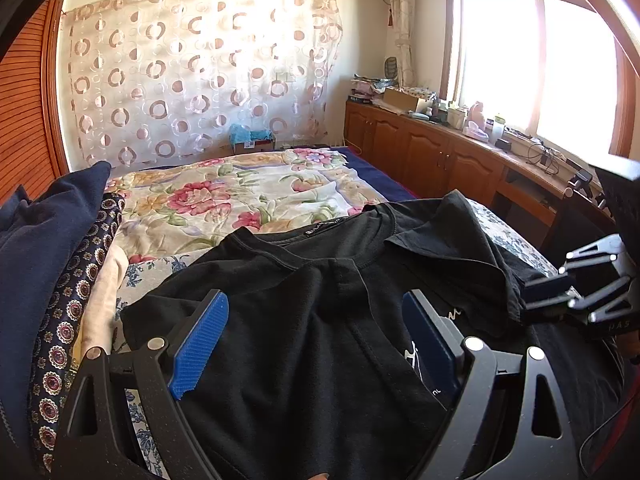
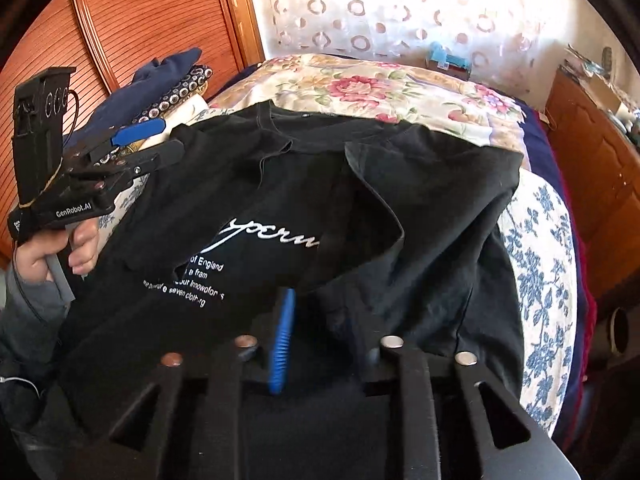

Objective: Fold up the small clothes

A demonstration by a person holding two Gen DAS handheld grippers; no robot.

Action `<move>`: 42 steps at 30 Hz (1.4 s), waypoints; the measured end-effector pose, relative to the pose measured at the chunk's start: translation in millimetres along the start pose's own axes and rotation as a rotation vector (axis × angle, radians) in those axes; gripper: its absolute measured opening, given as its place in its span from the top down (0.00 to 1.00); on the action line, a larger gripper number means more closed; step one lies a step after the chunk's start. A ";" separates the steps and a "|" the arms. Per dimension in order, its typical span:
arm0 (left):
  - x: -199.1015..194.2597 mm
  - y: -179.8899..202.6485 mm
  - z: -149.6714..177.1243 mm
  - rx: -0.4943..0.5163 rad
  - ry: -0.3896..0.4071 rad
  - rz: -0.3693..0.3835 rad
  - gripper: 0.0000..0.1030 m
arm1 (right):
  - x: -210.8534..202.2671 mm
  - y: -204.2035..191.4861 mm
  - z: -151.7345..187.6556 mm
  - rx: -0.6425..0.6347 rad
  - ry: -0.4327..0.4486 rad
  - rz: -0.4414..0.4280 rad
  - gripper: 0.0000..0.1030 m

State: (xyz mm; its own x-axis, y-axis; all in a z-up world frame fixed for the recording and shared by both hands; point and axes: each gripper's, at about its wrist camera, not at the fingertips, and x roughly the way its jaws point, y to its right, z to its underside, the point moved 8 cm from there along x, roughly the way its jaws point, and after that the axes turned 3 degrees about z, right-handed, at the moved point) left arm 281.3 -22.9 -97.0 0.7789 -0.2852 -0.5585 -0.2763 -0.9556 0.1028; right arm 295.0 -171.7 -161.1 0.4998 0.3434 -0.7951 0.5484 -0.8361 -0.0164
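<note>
A black T-shirt (image 1: 320, 320) with white lettering lies front up on the bed; it also shows in the right wrist view (image 2: 420, 200). Both sleeves are folded in over the chest. My left gripper (image 1: 316, 344) is open above the shirt's left side, its blue pads (image 1: 200, 344) wide apart; it also shows in the right wrist view (image 2: 156, 136). My right gripper (image 2: 320, 332) is shut on the shirt's folded right side, fabric between its pads (image 2: 284, 340); it also shows in the left wrist view (image 1: 544, 292).
A pile of clothes (image 1: 60, 260) with a navy garment lies left of the shirt. A floral sheet (image 1: 240, 192) covers the far bed. A wooden cabinet (image 1: 440, 156) with clutter runs along the right under the window. A wooden slatted door (image 2: 140, 20) stands at the left.
</note>
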 end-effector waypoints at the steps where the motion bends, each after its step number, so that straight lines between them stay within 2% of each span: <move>1: 0.2 0.2 -0.3 0.000 0.001 -0.002 0.13 | -2.7 0.5 -4.8 0.001 0.011 0.006 0.71; 7: -1.2 -6.9 -1.6 -0.008 0.006 -0.014 0.13 | -2.5 19.4 -32.4 0.005 0.091 0.066 0.71; 10: -2.5 -6.9 -1.5 -0.010 0.010 -0.025 0.13 | 15.5 31.5 -36.8 0.007 0.091 0.141 0.71; 11: -2.7 -9.0 -1.4 -0.011 0.010 -0.030 0.13 | 23.3 33.8 -36.5 0.016 0.083 0.143 0.71; 15: 0.1 -12.7 -1.4 -0.022 0.009 -0.041 0.13 | 52.6 24.5 -35.4 0.042 0.039 0.093 0.71; 20: 2.8 -14.9 -1.2 -0.025 0.003 -0.055 0.13 | 70.9 -12.8 -30.0 0.027 -0.010 -0.089 0.71; 24: 4.8 -15.8 -0.2 -0.022 -0.001 -0.069 0.13 | 72.1 -24.7 -32.3 0.036 -0.007 -0.145 0.71; 33: 10.2 -34.5 -5.2 -0.019 -0.045 -0.121 0.13 | 68.4 3.4 -35.6 0.023 0.077 0.001 0.71; 35: 11.0 -39.9 -6.6 -0.019 -0.054 -0.127 0.13 | 67.1 10.9 -36.2 0.030 0.100 0.037 0.58; 37: 12.6 -46.6 -7.6 -0.022 -0.070 -0.131 0.13 | 71.3 22.0 -37.2 0.038 0.120 0.080 0.50; 39: 17.0 -52.8 -6.6 -0.026 -0.095 -0.142 0.14 | 78.8 33.0 -36.9 0.038 0.126 0.141 0.50; 40: 20.6 -56.3 -5.6 -0.029 -0.113 -0.148 0.20 | 84.3 41.4 -36.3 0.041 0.123 0.179 0.49; 42: 26.5 -61.3 -2.2 -0.037 -0.144 -0.157 0.23 | 90.1 56.2 -35.9 0.053 0.119 0.222 0.49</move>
State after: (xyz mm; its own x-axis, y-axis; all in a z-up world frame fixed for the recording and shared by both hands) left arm 320.1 27.9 -116.3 0.7216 -0.1212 -0.6816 -0.1346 -0.9903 0.0336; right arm 394.8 -172.4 -211.9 0.6814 0.1945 -0.7056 0.3819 -0.9169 0.1161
